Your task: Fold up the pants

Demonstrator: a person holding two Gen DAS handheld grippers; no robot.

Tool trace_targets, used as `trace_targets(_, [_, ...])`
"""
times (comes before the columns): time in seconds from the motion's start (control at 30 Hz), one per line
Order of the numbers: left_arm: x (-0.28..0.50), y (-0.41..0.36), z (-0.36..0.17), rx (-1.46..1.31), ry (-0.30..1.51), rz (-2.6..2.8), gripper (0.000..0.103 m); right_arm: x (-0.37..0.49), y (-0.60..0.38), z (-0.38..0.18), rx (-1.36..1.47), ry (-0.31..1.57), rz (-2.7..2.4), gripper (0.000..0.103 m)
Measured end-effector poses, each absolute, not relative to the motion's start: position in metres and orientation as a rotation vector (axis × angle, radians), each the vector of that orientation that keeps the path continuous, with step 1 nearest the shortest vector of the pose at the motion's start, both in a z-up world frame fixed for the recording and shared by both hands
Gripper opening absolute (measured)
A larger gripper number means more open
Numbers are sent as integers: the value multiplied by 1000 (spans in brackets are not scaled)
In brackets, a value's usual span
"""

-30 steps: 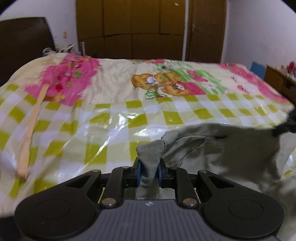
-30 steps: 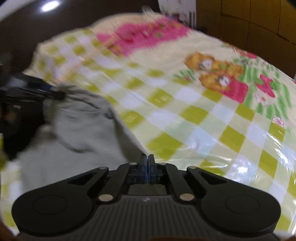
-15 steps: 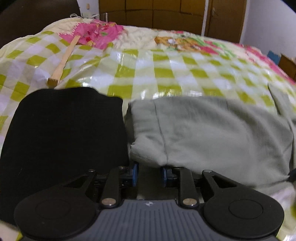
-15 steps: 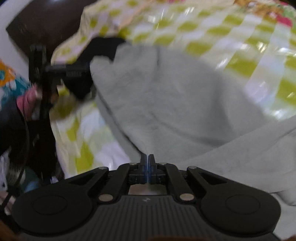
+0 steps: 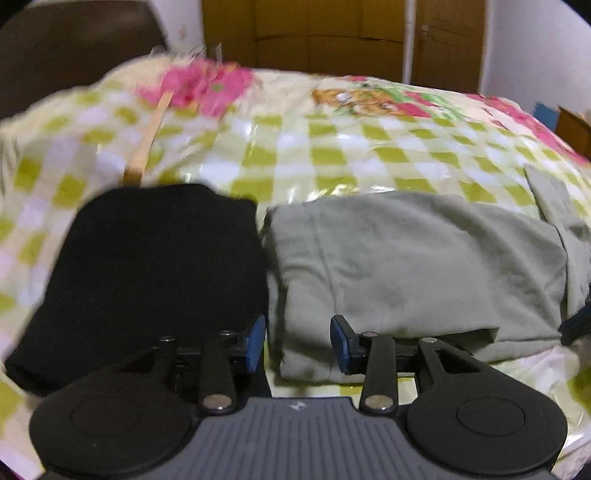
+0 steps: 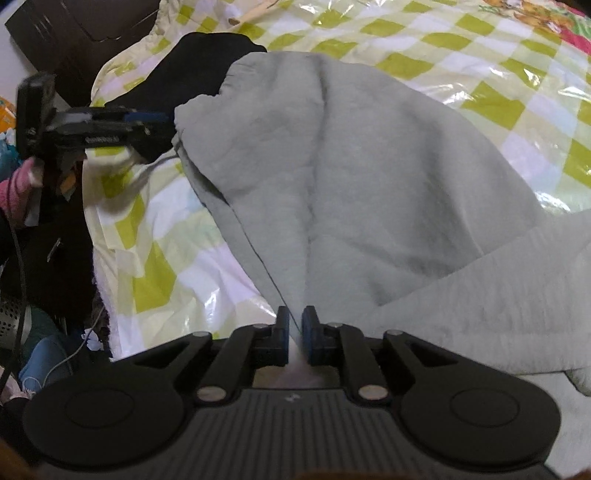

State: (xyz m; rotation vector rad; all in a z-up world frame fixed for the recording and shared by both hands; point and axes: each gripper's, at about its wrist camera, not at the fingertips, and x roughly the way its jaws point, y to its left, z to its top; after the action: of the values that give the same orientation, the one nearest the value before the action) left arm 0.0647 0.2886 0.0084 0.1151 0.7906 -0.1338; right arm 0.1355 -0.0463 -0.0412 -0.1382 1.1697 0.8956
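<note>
While both grippers let go of the grey pants (image 5: 417,266), the fold should be left to settle: back each straight off the cloth so no edge drags. The left gripper (image 5: 297,343) has its jaws opening, pads clear of the corner between them; the right gripper (image 6: 294,334) is just parting, a thin fold between its pads. The pants lie folded on the checked bedcover (image 5: 332,155), just beside a black garment (image 5: 147,273). A wooden stick (image 5: 147,136) and wardrobe (image 5: 332,33) lie beyond.

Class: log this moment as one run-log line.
step: fold laid | grey pants: beside black garment | left gripper: opening, released | right gripper: opening, cloth between
</note>
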Motion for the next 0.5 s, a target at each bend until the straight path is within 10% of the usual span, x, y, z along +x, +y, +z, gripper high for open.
trace_targets(0.23, [62, 249, -10, 434, 807, -238, 58, 119, -33, -12, -204, 1044, 896, 15])
trace_targets(0.3, [63, 244, -16, 475, 792, -245, 58, 115, -15, -3, -240, 968, 925, 32])
trace_targets(0.5, [76, 245, -30, 530, 761, -201, 59, 119, 63, -14, -368, 806, 972, 42])
